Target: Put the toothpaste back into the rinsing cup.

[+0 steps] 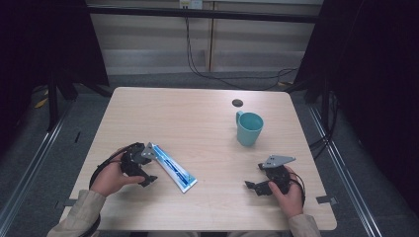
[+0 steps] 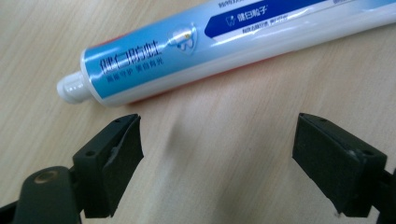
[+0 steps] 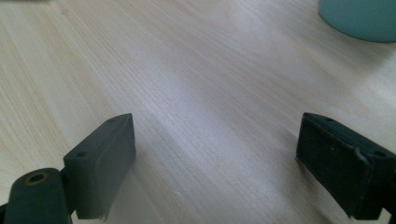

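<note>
Pale wood grain covers the table [image 1: 197, 118], on which a blue-and-white toothpaste tube [image 1: 173, 167] lies flat, touching or just beside the left gripper [image 1: 149, 170]. From the high view the tube runs diagonally past that gripper's fingers, its crimped end toward the person's side. The left gripper view brings out what the high view cannot: the tube [image 2: 224, 42] lies just beyond the two black fingers [image 2: 109, 163], its white cap [image 2: 72, 87] ahead of the left-hand finger, printed lettering and a small tooth picture legible on its side. There the left gripper [image 2: 219, 154] stands wide open with bare table between its fingers, holding nothing.

Well apart from the tube, a teal mug [image 1: 248, 128] stands upright beyond the right gripper [image 1: 257, 177], its handle toward the left. The right gripper view shows only the mug's base [image 3: 359, 18], past the right-hand finger [image 3: 343, 161] and out of focus. The right gripper [image 3: 217, 163] is also spread wide and empty, low over the wood. A dark round cable hole [image 1: 237, 102] sits in the table beyond the mug.
</note>
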